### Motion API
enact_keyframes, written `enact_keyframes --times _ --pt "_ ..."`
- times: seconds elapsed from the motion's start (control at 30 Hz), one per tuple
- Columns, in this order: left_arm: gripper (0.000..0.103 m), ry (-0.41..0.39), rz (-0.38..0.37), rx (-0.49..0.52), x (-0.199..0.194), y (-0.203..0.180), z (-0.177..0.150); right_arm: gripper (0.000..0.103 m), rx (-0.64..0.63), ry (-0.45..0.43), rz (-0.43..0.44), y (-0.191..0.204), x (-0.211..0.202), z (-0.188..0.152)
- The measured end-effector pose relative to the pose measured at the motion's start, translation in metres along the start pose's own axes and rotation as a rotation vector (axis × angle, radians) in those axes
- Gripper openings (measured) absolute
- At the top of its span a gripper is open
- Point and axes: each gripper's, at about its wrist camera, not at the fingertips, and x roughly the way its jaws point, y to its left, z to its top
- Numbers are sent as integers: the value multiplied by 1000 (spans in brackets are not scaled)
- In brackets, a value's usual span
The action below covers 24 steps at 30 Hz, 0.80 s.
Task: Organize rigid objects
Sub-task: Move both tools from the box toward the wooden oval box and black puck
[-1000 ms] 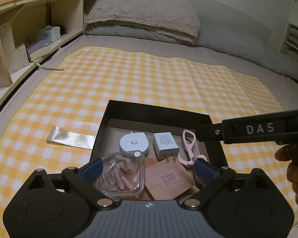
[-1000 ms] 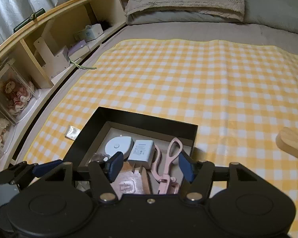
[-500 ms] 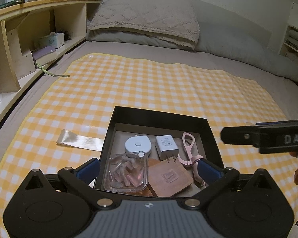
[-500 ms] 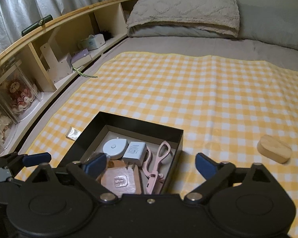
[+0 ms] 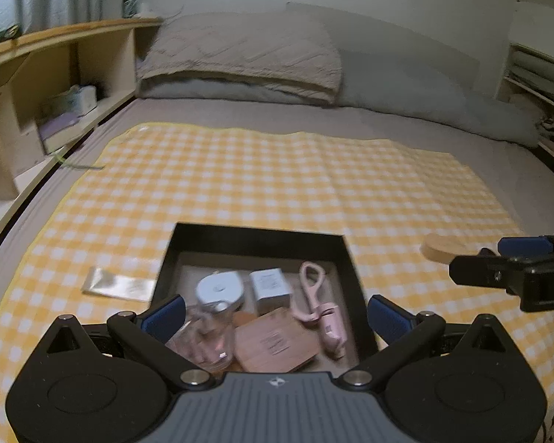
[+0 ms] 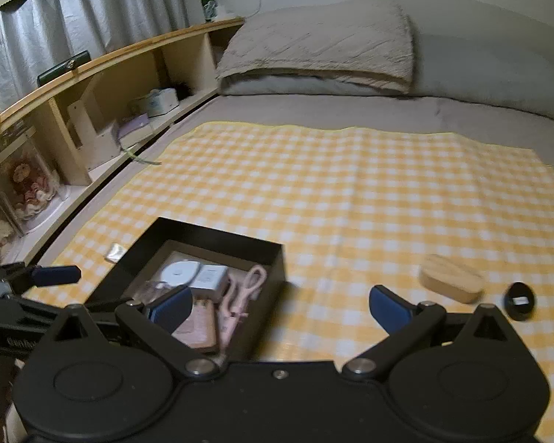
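A black box [image 5: 256,238] [image 6: 218,234] sits on the yellow checked cloth [image 5: 277,177]. In it lie a white round case [image 5: 219,289], a white charger [image 5: 269,288], a pink eyelash curler [image 5: 319,306], a brown wallet [image 5: 273,343] and a clear plastic case [image 5: 203,336]. My left gripper [image 5: 275,317] is open and empty above the box's near side. My right gripper [image 6: 280,304] is open and empty, just right of the box. A wooden oval box [image 6: 450,278] and a small black round object [image 6: 519,301] lie on the cloth to the right.
A clear wrapper [image 5: 118,284] lies on the cloth left of the box. A wooden shelf unit [image 6: 92,110] with boxes runs along the left. Pillows [image 5: 240,59] lie at the head of the bed. The right gripper's finger shows at the right in the left wrist view [image 5: 513,262].
Both grippers have pulled back and up from the box. The left one has let go of the clear case, which lies in the box. The right gripper has opened and shifted right.
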Motion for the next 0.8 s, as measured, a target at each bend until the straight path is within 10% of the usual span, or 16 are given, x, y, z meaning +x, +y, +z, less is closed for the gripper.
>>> enact_keyframes --times 0.8 --pt "103 -44 -197 132 49 -120 7 103 118 -160 -279 -130 -49 -48"
